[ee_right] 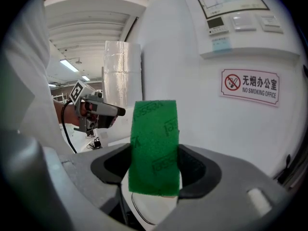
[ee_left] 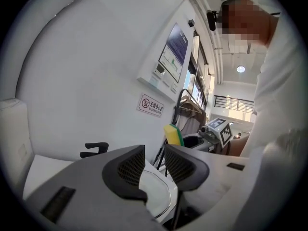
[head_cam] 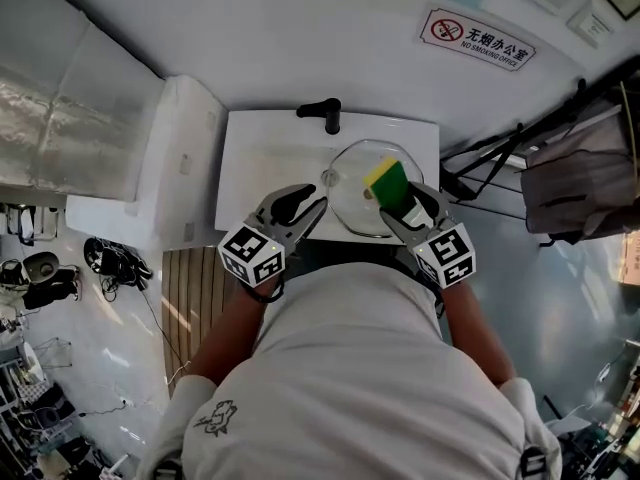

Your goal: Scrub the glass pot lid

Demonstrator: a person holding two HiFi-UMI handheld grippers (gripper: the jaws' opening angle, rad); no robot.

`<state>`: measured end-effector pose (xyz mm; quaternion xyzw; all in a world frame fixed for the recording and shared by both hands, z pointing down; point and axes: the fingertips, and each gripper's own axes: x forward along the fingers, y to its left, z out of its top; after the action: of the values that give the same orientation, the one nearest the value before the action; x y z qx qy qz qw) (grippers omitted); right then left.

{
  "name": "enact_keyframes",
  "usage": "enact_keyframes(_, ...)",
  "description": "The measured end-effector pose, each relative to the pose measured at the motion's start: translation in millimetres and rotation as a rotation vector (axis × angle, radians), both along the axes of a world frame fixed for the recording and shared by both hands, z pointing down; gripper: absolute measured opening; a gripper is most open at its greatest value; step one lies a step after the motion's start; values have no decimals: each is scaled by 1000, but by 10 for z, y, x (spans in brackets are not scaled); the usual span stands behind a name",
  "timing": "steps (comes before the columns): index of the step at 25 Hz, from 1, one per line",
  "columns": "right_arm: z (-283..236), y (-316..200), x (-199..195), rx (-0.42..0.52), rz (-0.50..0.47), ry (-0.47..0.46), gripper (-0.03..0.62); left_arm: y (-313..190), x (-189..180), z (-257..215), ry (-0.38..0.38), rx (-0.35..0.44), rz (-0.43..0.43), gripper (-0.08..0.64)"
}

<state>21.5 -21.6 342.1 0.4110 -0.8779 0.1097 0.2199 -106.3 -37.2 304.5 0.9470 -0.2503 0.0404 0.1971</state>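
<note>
The glass pot lid [head_cam: 352,173] is held over the white sink [head_cam: 258,163]. My left gripper [head_cam: 318,206] is shut on the lid's left rim. In the left gripper view its jaws [ee_left: 154,165] stand close together with the lid's metal-edged rim [ee_left: 159,198] between them. My right gripper [head_cam: 397,208] is shut on a yellow and green sponge [head_cam: 386,180] that lies against the lid's right part. The right gripper view shows the sponge's green scouring face [ee_right: 154,148] upright between the pads [ee_right: 198,170], with the lid's edge [ee_right: 144,211] just below. The sponge [ee_left: 173,134] also shows in the left gripper view.
A black faucet [head_cam: 328,115] stands at the back of the sink. A no-smoking sign [head_cam: 478,38] hangs on the wall behind. A rack with hanging clothes [head_cam: 565,173] is at the right, a wooden floor mat [head_cam: 195,288] at the left, and cables [head_cam: 115,260] lie on the floor.
</note>
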Motion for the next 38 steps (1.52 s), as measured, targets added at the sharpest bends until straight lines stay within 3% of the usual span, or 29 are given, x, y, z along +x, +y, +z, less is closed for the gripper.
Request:
enact_keyframes(6,-153,53,141,24,29,-32,295,89,95,-110,17,46,6,117)
enact_keyframes(12,-326,148,394,51,-18,-23,295,295,272,-332,11,138,-20,-2)
enact_keyframes(29,-364,1069,1634,54,-189,-83,295,1386,1381,-664,-14,143,-173,-2)
enact_keyframes(35,-286,1479,1861,27,-221,-104,295,1833,1591,-638,-20,127,-204,-2)
enact_keyframes(38,-288,1593,1884,29,-218,-113,295,2010,1600,-623,21,113,-190,-2)
